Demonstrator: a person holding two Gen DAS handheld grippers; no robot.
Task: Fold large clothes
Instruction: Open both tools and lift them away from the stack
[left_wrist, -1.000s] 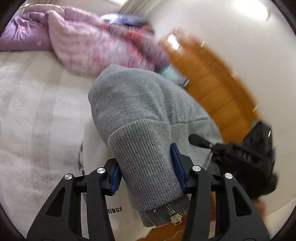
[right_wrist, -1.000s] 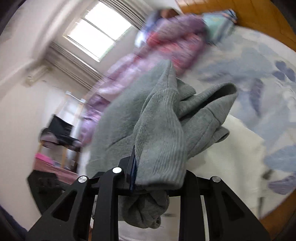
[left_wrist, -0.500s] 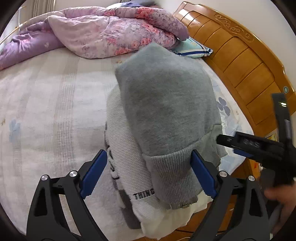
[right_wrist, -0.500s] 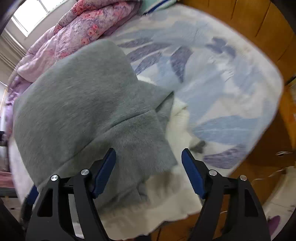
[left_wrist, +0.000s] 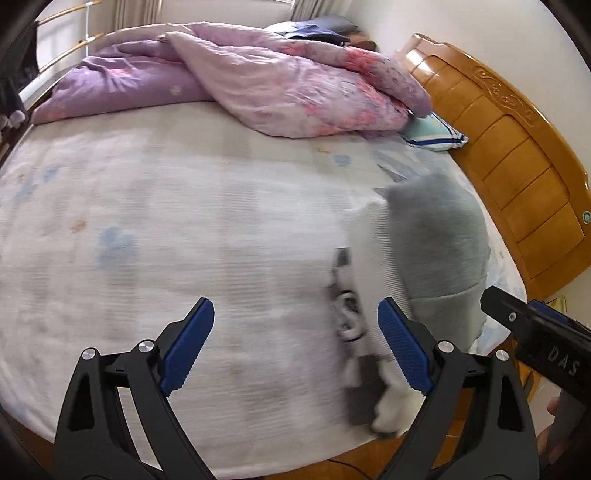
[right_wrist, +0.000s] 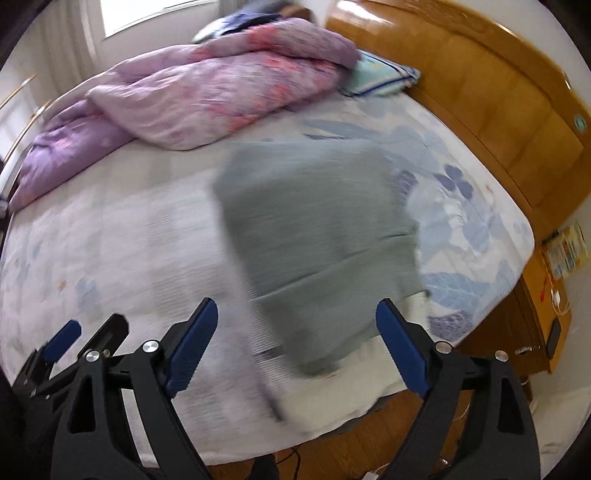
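A folded grey hoodie (right_wrist: 317, 229) lies on top of a stack of folded clothes near the bed's front right corner; it also shows in the left wrist view (left_wrist: 439, 243). Under it is a folded white knit garment (left_wrist: 373, 258) with dark lettering. My left gripper (left_wrist: 295, 347) is open and empty, above the sheet to the left of the stack. My right gripper (right_wrist: 297, 343) is open and empty, just in front of the hoodie. The right gripper's body (left_wrist: 535, 339) shows in the left wrist view.
The bed (left_wrist: 166, 229) has a pale patterned sheet. A crumpled purple-pink quilt (left_wrist: 280, 85) lies at the far side, a teal pillow (left_wrist: 432, 133) beside it. A wooden headboard (left_wrist: 517, 155) runs along the right. A wooden nightstand (right_wrist: 546, 295) stands by the bed corner.
Both grippers let go of the grey hoodie, which now rests on the stack. Both have opened and pulled back; the left one has swung to the left.
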